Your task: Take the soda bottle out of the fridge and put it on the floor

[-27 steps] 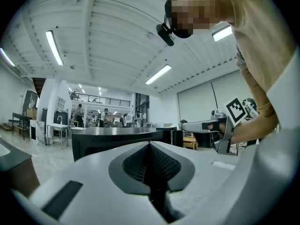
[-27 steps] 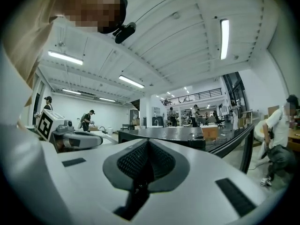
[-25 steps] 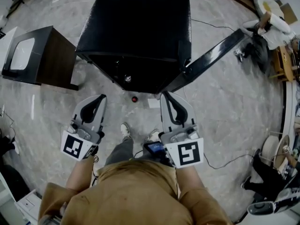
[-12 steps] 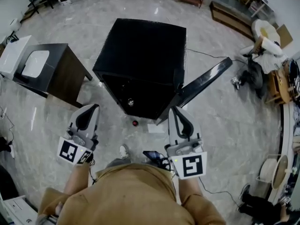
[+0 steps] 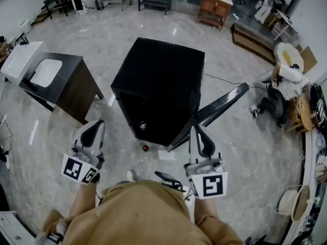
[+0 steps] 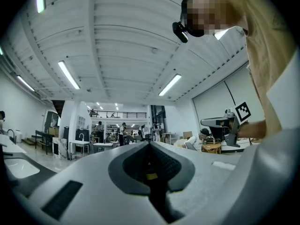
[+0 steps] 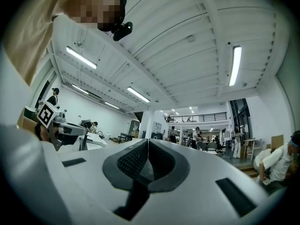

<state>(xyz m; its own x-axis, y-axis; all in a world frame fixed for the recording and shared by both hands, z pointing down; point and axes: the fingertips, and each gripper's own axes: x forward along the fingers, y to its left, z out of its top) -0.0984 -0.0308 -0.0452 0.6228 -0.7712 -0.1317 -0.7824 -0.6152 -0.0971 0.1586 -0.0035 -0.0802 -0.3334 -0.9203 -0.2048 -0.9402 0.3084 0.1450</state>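
In the head view the black fridge stands on the marble floor, its door swung open to the right. A small red-capped bottle, seen from above, stands on the floor just before the fridge opening. A shiny round object sits low inside the fridge. My left gripper and right gripper hover either side of the bottle, well back from it, both shut and empty. The left gripper and the right gripper each point up at the hall ceiling in their own views.
A dark cabinet with a white sink stands left of the fridge. A white paper lies on the floor by the door. A cable runs behind the fridge. A seated person and wooden furniture are at the far right and back.
The view has pulled back and up, so the fridge and bottle look smaller and farther. Both grippers have drawn back toward my body and stayed shut.
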